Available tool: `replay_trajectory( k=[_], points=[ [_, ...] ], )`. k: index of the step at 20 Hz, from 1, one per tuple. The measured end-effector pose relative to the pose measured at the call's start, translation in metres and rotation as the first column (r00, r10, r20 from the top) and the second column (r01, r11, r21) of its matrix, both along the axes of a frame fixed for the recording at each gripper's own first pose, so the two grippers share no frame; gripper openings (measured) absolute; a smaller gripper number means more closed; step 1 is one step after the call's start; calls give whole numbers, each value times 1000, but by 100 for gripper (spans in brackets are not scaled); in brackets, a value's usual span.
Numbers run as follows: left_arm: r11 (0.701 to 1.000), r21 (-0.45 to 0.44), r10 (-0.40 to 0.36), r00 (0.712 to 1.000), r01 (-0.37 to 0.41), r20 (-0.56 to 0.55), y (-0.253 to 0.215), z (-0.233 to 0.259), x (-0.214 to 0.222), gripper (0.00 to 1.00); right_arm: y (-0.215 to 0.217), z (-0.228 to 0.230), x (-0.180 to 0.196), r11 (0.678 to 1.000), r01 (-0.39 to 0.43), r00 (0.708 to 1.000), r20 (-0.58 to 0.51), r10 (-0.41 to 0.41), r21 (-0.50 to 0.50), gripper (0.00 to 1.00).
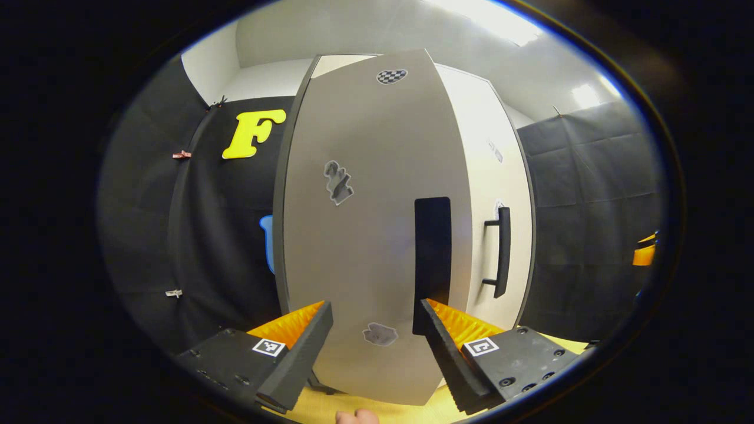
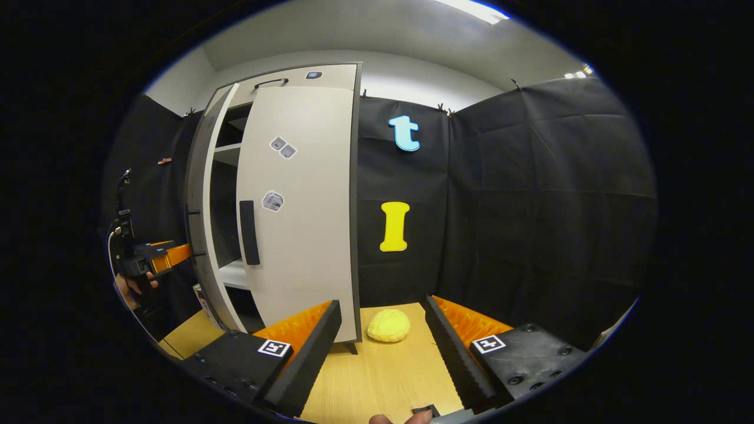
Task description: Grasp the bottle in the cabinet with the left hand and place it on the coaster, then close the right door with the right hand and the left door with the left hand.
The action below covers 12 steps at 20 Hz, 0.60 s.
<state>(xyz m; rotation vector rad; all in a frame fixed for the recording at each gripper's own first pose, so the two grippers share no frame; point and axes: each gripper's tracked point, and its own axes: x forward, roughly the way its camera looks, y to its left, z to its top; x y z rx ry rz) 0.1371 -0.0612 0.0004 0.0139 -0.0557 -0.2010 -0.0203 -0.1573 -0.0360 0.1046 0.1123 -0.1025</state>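
Nearest in the left gripper view, the left gripper [image 1: 377, 341] is held with its fingers spread wide and nothing between them, squared up to the outer face of the left door [image 1: 365, 235], which stands just beyond the tips. The open stance is judged to suit a flat push on the panel rather than a grasp of its dark recessed handle [image 1: 432, 259]. Farther right in that view the right door [image 1: 492, 194] is seen with its bar handle [image 1: 500, 252], apparently already swung to. In the right gripper view the right gripper [image 2: 383, 347] is likewise spread and empty, held low over the wooden table [image 2: 383, 377] and well back from the cabinet [image 2: 277, 194], as though kept out of the way. Just beyond its fingertips a yellow, bun-like object [image 2: 389, 325] lies on the table near the foot of the right door. Farther off at the left, the left door is seen edge-on and ajar, with bare shelves [image 2: 227, 153] visible in the gap, and the left gripper and the hand [image 2: 132, 288] holding it are seen at its outer side. Neither the bottle nor the coaster can be made out, so their place cannot be told; the remaining step is judged to be shutting the left door.
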Motion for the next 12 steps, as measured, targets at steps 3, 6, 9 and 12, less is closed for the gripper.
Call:
replay_trajectory(
  k=[3,6,9,12],
  points=[
    [1000,-6,-7,1000,7,-7,-11,0,11,94,-4,-3,-1,1000,2,1000,-10,-2,-6,96],
    [1000,7,2,1000,-2,-12,-20,1,21,95,-2,-3,-1,1000,-5,1000,-9,5,-2,96],
    [1000,8,13,1000,-12,-12,-23,0,22,95,5,0,2,999,-30,1000,-9,30,17,96],
    [1000,-14,18,999,-19,-27,-18,0,16,95,14,7,9,998,-58,998,13,58,31,96]
  ],
)
